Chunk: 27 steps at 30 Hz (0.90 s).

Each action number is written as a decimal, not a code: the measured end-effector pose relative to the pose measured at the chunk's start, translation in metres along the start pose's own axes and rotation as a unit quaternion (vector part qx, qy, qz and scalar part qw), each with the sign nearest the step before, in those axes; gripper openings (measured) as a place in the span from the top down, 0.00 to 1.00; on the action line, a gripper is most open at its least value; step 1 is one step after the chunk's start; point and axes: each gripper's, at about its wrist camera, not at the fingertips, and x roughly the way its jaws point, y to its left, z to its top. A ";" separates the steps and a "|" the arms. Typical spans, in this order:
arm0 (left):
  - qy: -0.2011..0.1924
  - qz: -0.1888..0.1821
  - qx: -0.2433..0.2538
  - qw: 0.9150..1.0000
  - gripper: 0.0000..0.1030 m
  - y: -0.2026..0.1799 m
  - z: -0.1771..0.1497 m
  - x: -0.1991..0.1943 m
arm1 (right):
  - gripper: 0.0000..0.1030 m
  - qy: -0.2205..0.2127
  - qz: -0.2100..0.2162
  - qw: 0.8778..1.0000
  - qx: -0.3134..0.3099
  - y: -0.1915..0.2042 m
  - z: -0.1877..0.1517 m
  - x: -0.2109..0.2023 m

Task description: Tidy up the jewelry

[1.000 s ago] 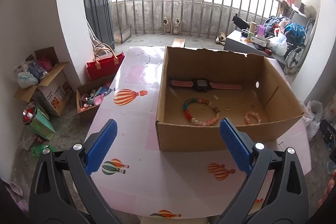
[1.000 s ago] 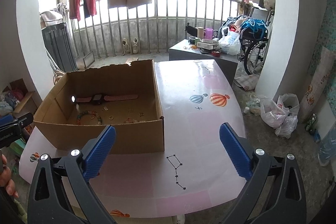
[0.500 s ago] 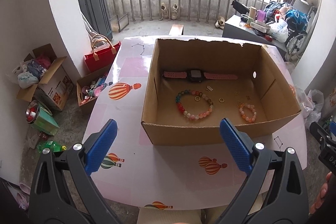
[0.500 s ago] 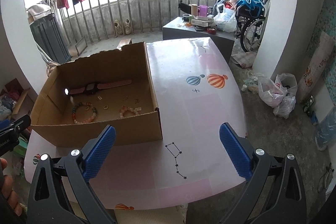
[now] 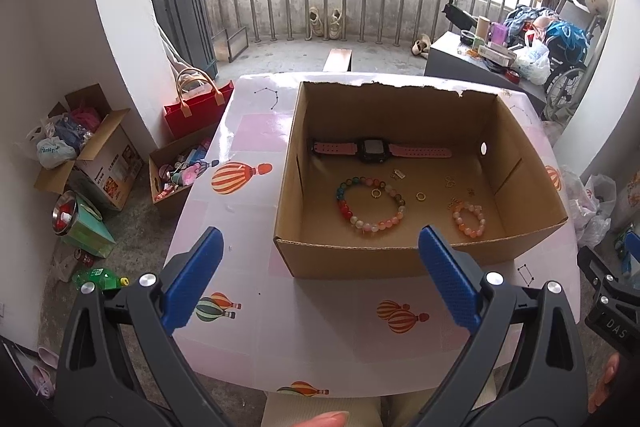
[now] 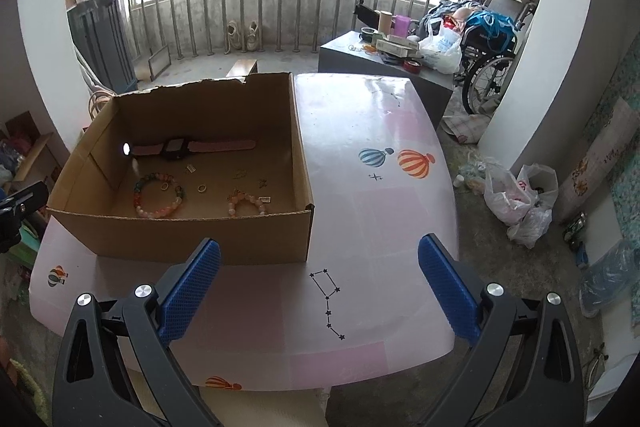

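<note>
An open cardboard box (image 5: 400, 259) (image 6: 180, 235) stands on the pink table (image 5: 320, 315) (image 6: 380, 207). Inside lie a pink-strapped watch (image 5: 376, 149) (image 6: 188, 147), a large multicoloured bead bracelet (image 5: 370, 203) (image 6: 158, 195), a small orange bead bracelet (image 5: 468, 213) (image 6: 246, 205), gold rings (image 5: 421, 196) (image 6: 202, 188) and small earrings (image 5: 450, 181). My left gripper (image 5: 320, 275) hangs open above the table's near edge, in front of the box. My right gripper (image 6: 320, 279) is open too, nearer the box's right front corner. Neither holds anything.
The table bears balloon (image 6: 416, 163) and star prints. On the floor to the left stand cardboard boxes (image 5: 100, 155), a red bag (image 5: 196, 107) and a green bottle (image 5: 100, 277). Plastic bags (image 6: 516, 199), a wheelchair (image 6: 492, 67) and a grey cabinet (image 6: 384, 67) are at the right.
Both grippers have risen and pulled back, so I look more steeply down into the box. Jewelry lies where it was. Both stay open.
</note>
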 end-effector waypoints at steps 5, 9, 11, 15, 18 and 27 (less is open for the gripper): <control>-0.015 -0.001 -0.001 1.000 0.08 -0.001 -0.003 -0.003 | 0.06 -0.014 0.000 1.000 -0.003 0.000 0.000 -0.006; -0.014 -0.003 -0.001 1.000 0.08 -0.001 -0.007 -0.001 | 0.06 -0.022 0.005 1.000 -0.002 0.000 0.000 -0.009; -0.014 -0.007 -0.004 1.000 0.08 0.000 -0.008 0.000 | 0.06 -0.030 0.012 0.999 0.005 -0.002 -0.001 -0.012; -0.008 -0.006 -0.004 1.000 0.08 0.001 -0.010 0.002 | 0.06 -0.032 0.016 0.999 0.005 -0.002 -0.003 -0.012; -0.004 -0.007 -0.004 1.000 0.08 0.002 -0.011 0.004 | 0.06 -0.031 0.022 0.999 0.008 -0.002 -0.003 -0.011; 0.007 -0.010 -0.006 1.000 0.08 0.001 -0.011 0.009 | 0.06 -0.027 0.025 0.999 0.016 -0.006 -0.004 -0.009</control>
